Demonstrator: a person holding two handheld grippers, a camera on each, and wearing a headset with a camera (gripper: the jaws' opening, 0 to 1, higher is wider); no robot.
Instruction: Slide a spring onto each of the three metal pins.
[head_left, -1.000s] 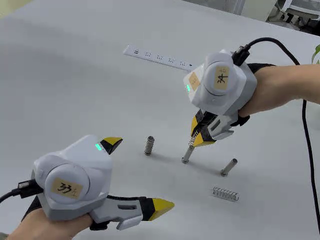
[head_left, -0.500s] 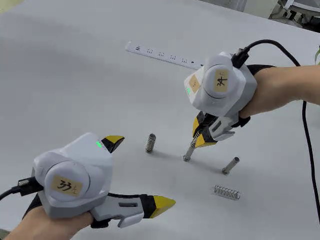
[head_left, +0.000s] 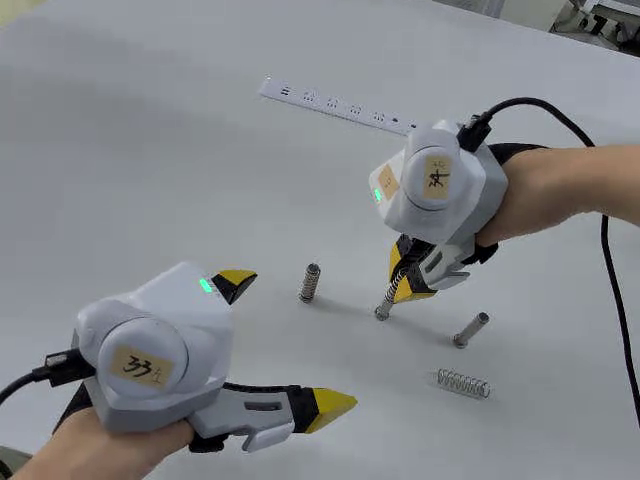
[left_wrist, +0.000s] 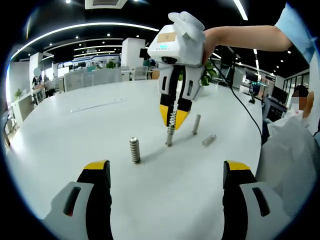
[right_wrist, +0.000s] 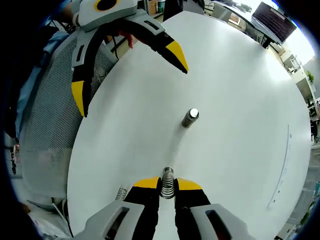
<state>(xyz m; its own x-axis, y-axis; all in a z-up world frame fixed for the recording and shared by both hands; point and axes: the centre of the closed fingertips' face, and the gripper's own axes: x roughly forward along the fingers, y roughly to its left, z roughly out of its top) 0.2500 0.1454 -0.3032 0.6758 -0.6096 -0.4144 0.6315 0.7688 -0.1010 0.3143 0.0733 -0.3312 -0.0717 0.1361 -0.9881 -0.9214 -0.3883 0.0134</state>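
My right gripper (head_left: 408, 284) is shut on a spring (right_wrist: 167, 182) and holds it over the top of the middle pin (head_left: 383, 309), with its tips pointing down. Left of that stands a pin that wears a spring (head_left: 310, 283). A bare third pin (head_left: 470, 328) stands to the right, and a loose spring (head_left: 463, 382) lies flat in front of it. My left gripper (head_left: 285, 345) hovers open at the near left with nothing between its jaws. In the left gripper view the right gripper (left_wrist: 175, 114) sits over the middle pin (left_wrist: 170, 138), beside the sprung pin (left_wrist: 134, 149).
A white power strip (head_left: 335, 103) lies far back on the white table (head_left: 150, 150). A black cable (head_left: 610, 270) trails from the right gripper along the right side. A person (left_wrist: 300, 100) sits beyond the table's right edge in the left gripper view.
The right gripper has come down a little along the middle pin with the spring, so less bare pin shows below its tips. The left gripper stays open in place.
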